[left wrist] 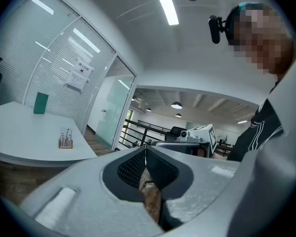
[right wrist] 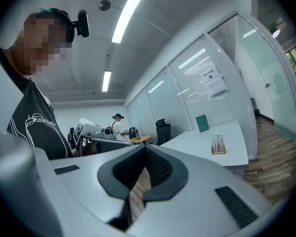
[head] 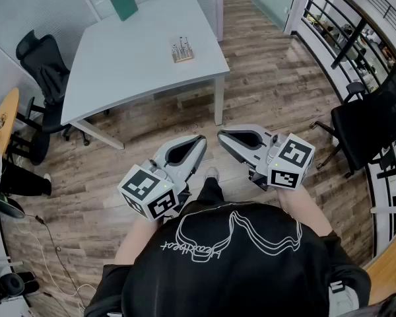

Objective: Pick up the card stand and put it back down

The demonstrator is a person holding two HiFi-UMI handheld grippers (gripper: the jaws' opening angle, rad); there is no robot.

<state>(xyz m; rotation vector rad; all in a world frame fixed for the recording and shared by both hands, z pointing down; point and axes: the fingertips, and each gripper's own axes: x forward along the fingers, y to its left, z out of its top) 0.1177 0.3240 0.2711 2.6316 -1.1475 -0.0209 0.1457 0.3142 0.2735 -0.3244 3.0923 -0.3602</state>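
A green upright card stand stands at the far corner of the pale grey table. A small wooden block with metal pins sits near the table's right edge. Both show small in the left gripper view, the green stand and the block, and in the right gripper view, the stand and the block. My left gripper and right gripper are held level close to my body, well short of the table. Each is shut and empty, left and right.
A black office chair stands left of the table and another black chair at the right by a curved railing. Wood floor lies between me and the table. A person stands far off in the right gripper view.
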